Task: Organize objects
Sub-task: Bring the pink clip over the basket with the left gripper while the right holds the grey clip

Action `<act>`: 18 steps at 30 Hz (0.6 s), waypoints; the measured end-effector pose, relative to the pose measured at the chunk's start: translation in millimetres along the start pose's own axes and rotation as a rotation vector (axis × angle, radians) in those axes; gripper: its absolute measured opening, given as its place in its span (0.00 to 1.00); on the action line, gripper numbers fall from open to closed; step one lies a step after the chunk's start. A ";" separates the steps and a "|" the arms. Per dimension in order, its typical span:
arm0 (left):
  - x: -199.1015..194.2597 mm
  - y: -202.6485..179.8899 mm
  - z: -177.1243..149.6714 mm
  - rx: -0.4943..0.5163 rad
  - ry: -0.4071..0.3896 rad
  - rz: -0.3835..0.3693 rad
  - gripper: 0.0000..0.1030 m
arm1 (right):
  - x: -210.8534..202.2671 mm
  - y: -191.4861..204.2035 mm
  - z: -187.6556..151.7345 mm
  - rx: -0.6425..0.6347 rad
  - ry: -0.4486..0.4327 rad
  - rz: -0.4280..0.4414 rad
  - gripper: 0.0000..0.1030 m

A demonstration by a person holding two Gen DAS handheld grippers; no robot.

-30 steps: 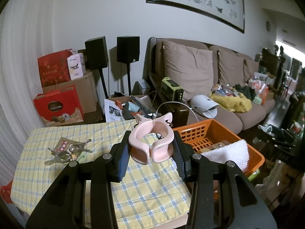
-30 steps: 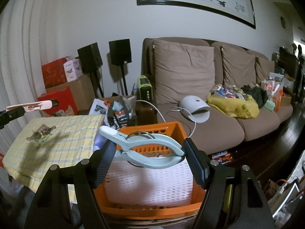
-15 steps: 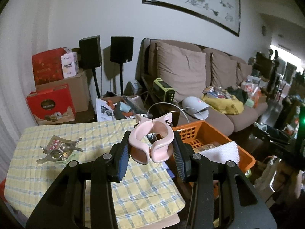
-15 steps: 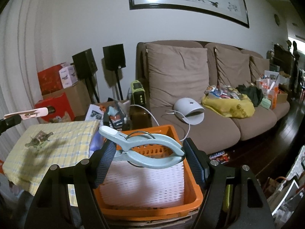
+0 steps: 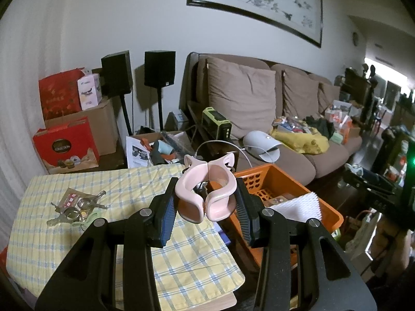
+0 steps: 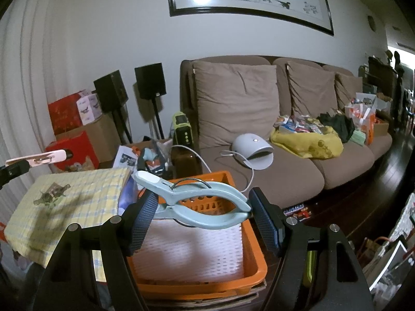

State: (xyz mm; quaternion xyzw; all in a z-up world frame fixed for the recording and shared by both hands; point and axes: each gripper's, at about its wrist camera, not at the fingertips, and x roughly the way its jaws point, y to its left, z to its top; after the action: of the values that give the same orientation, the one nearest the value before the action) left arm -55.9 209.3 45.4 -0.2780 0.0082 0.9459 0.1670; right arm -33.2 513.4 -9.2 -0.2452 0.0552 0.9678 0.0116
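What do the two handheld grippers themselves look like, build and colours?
Both match. The left gripper and right gripper each have two matte black plastic fingers with cut-out slots, a silver screw head near each knuckle, and ribbed dark blue pads on the inner faces. No cables, labels or sleeves show in either view.

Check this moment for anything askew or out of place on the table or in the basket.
Nothing looks spilled or broken. The one untidy spot is a small heap of clips left loose on the checked cloth, while the orange basket beside it holds only a white mat and little else.
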 end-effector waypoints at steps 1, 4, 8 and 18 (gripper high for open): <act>-0.1 -1.5 0.2 0.001 0.000 -0.002 0.38 | -0.4 -0.9 0.0 0.001 0.000 -0.001 0.72; -0.2 -6.0 1.3 0.004 -0.003 -0.010 0.38 | -1.2 -1.7 -0.3 0.004 -0.001 -0.007 0.72; -0.3 -11.0 3.3 0.009 -0.005 -0.019 0.38 | -3.1 -7.5 -0.2 0.013 -0.002 -0.013 0.72; 3.3 -21.7 5.5 0.016 0.002 -0.022 0.38 | -4.1 -14.3 1.1 0.023 -0.004 -0.019 0.72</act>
State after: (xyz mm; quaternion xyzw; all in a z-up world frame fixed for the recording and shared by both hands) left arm -54.5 231.4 50.0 -0.2777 0.0129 0.9437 0.1794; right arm -29.4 527.7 -7.7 -0.2435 0.0639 0.9675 0.0236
